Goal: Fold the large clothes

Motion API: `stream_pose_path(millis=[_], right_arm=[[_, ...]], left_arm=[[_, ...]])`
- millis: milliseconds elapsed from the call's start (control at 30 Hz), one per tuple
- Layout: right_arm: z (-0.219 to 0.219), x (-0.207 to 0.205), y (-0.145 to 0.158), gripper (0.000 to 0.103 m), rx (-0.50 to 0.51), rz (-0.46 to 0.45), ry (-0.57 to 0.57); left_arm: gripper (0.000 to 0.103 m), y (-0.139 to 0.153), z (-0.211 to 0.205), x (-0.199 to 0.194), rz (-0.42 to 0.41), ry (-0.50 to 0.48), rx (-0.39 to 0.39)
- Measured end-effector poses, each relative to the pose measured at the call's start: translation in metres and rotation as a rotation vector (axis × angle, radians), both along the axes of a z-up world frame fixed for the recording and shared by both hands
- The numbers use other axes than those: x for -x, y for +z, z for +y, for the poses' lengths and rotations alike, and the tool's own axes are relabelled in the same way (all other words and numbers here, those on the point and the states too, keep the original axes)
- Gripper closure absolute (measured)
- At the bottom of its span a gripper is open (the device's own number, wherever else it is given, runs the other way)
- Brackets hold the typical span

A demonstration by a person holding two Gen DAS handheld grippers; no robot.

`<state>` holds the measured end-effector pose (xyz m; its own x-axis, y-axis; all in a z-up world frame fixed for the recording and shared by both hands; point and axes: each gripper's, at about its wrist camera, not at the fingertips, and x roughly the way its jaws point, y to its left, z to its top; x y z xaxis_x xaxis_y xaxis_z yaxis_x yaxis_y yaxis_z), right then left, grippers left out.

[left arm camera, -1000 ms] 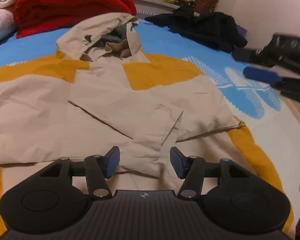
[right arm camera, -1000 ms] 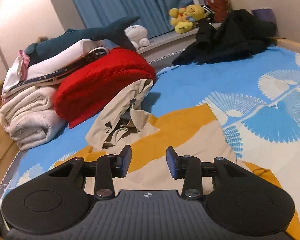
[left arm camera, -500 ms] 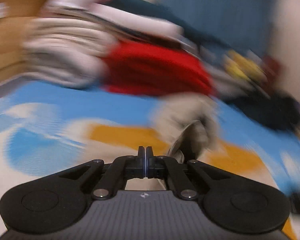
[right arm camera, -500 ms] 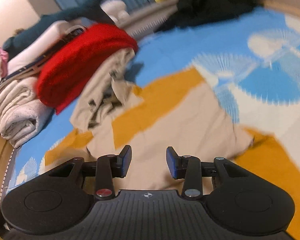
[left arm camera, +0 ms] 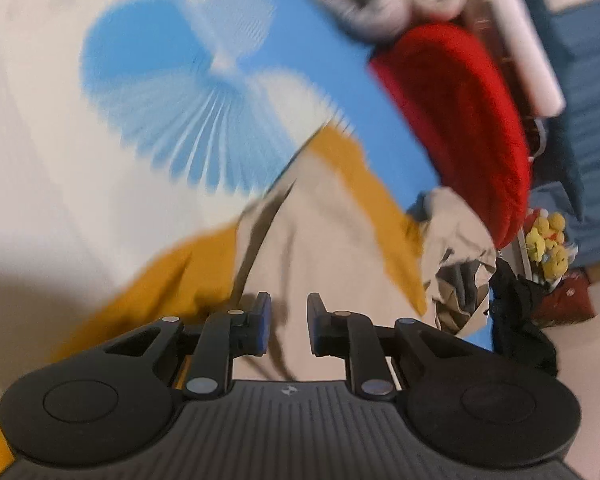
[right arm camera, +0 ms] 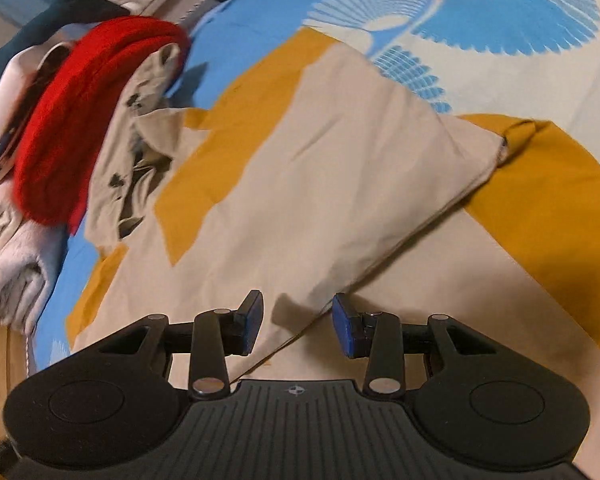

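the beige and mustard jacket [right arm camera: 320, 184] lies spread flat on the bed [right arm camera: 520, 68], its hood [right arm camera: 136, 140] lying against a folded red blanket [right arm camera: 68, 120]. the right gripper [right arm camera: 298, 326] hangs over a folded sleeve edge, jaws apart and gripping nothing. the left gripper [left arm camera: 287, 326] hangs over the jacket's beige cloth beside a mustard sleeve [left arm camera: 172, 280], its jaws opening with only a narrow gap, nothing pinched between them.
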<state>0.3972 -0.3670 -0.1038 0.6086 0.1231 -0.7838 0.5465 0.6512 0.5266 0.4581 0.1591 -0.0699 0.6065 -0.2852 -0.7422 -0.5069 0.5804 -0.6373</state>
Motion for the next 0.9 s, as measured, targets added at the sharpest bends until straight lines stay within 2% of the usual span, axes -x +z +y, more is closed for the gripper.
stream_pose_path(millis=[67,133,200,267,367,433,467,500,600,633,733,767,833,867,900], right_arm=[[-0.002,-0.001,0.000,0.065,0.006,-0.003,-0.006],[-0.007,-0.001,0.000,0.088,0.000,-0.010,-0.024],[-0.011,0.001,0.000,0.099,-0.017,-0.028,-0.046],[-0.015,0.004,0.005,0.102,-0.019,-0.060,-0.078],[-0.015,0.009,0.018,0.103,0.049,-0.104,-0.115],[-0.017,0.012,0.022,0.103,0.057,-0.106,-0.138],[-0.018,0.011,0.021,0.103,0.046,-0.095,-0.135],[-0.018,0.009,0.018,0.102,0.037,-0.074,-0.121],[-0.019,0.006,0.006,0.098,0.004,-0.010,-0.104],[-0.019,0.008,0.003,0.098,0.000,0.000,-0.109],[-0.016,0.008,0.001,0.094,-0.006,0.018,-0.101],[-0.015,0.008,0.002,0.091,-0.006,0.020,-0.093],[-0.008,0.007,0.005,0.082,0.018,0.027,-0.080],[-0.003,0.006,0.008,0.081,0.038,0.033,-0.068],[0.003,0.006,0.011,0.081,0.067,0.036,-0.044]], left_arm=[[0.084,-0.013,0.001,-0.002,0.019,0.008,0.033],[0.081,-0.016,0.002,-0.006,0.017,0.007,0.024],[0.081,-0.018,0.000,-0.011,0.019,-0.002,0.013],[0.081,-0.021,-0.001,-0.013,0.029,-0.002,0.004],[0.081,-0.018,-0.002,-0.011,0.017,-0.006,-0.004],[0.086,-0.012,-0.006,-0.013,-0.010,-0.037,-0.037],[0.093,-0.009,-0.008,-0.014,-0.024,-0.051,-0.059],[0.094,-0.006,-0.010,-0.015,-0.033,-0.062,-0.075],[0.094,-0.005,-0.012,-0.016,-0.036,-0.062,-0.075],[0.091,-0.006,-0.012,-0.016,-0.025,-0.055,-0.067],[0.059,-0.013,-0.012,-0.015,0.012,-0.040,-0.031],[0.059,-0.017,-0.012,-0.016,0.018,-0.043,-0.014],[0.062,-0.021,-0.014,-0.017,0.022,-0.051,-0.020],[0.078,-0.021,-0.014,-0.017,0.016,-0.044,-0.034],[0.087,-0.020,-0.014,-0.017,0.011,-0.040,-0.050]])
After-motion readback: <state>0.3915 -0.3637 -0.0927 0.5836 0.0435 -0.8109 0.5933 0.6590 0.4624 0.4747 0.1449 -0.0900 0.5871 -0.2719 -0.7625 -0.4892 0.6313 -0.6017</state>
